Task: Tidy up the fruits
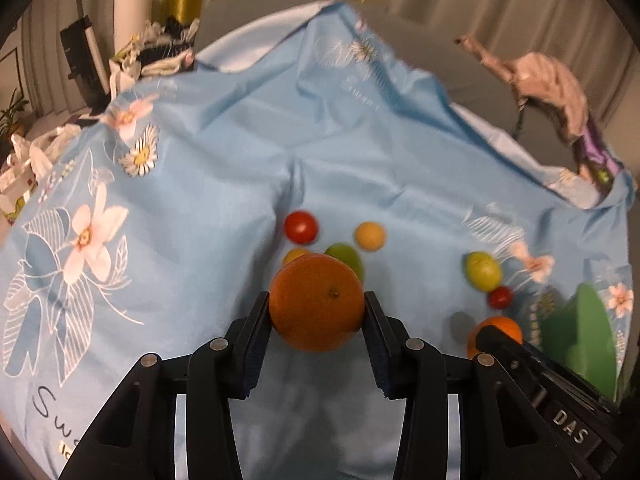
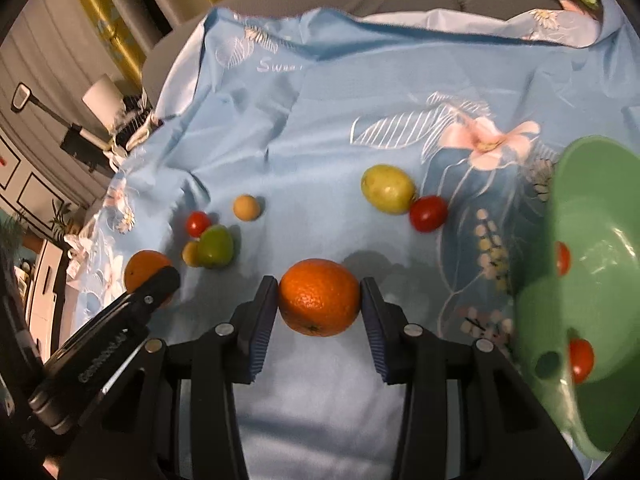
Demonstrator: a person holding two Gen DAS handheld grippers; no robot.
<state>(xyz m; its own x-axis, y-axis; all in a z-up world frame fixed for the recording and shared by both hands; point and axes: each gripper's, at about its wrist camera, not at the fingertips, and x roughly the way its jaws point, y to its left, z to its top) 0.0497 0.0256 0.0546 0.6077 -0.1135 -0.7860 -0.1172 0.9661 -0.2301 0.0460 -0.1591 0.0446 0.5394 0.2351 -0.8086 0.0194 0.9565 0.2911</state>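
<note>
Two oranges held: one (image 1: 316, 302) clamped in left hand-held gripper (image 1: 316, 316), other (image 2: 319, 297) gripped by right hand-held gripper (image 2: 319, 304). Green bowl (image 2: 592, 208) just right of the right one, nearer.

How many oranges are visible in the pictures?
2. One orange sits between the left gripper's pads; the other orange is between the right gripper's pads. None seems hidden.

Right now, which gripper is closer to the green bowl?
Right. The right gripper, holding an orange, sits just beside the green bowl. The left gripper, holding another orange, is farther away, past the right gripper from the bowl.
</note>
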